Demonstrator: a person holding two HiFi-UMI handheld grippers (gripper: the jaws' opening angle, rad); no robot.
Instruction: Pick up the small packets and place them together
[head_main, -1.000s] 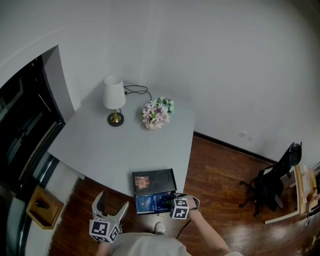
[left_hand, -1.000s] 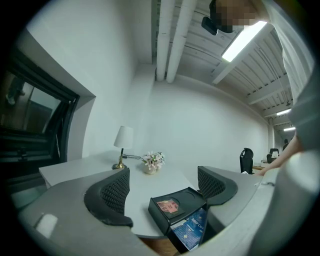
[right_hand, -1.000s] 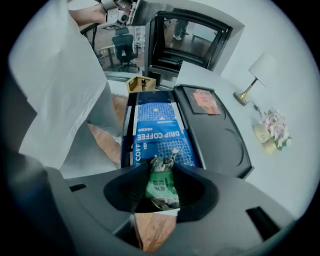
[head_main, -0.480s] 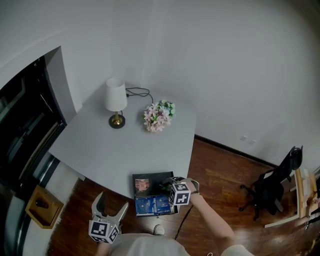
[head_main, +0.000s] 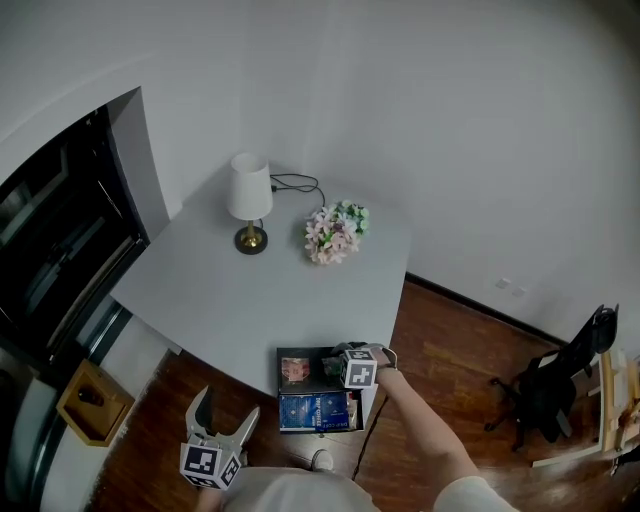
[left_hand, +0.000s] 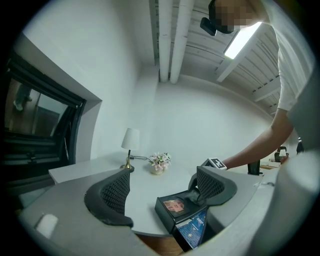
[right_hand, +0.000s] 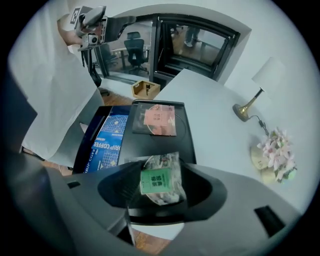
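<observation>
My right gripper (right_hand: 159, 175) has moved away from the blue drip coffee box (right_hand: 107, 142) and is now above the black tray (right_hand: 187, 132). Its jaws have just been opening. The clear packet with the green label (right_hand: 159, 182) sits between them, with a gap on each side. So I think I have let go of it.

The packet lies flat on the tray, right under the jaws, label up. The pink packet (right_hand: 156, 119) is on the same tray, a bit past the jaw tips and not touching it. That puts the two packets together, so I think this drop is done.

The writing on the green label runs from one jaw to the other. The packet looks almost square from here, so I cannot tell its long side. Its far edge tips a little to one side.

My left gripper (left_hand: 161, 175) waits low by my body, jaws wide apart, with nothing in them.
</observation>
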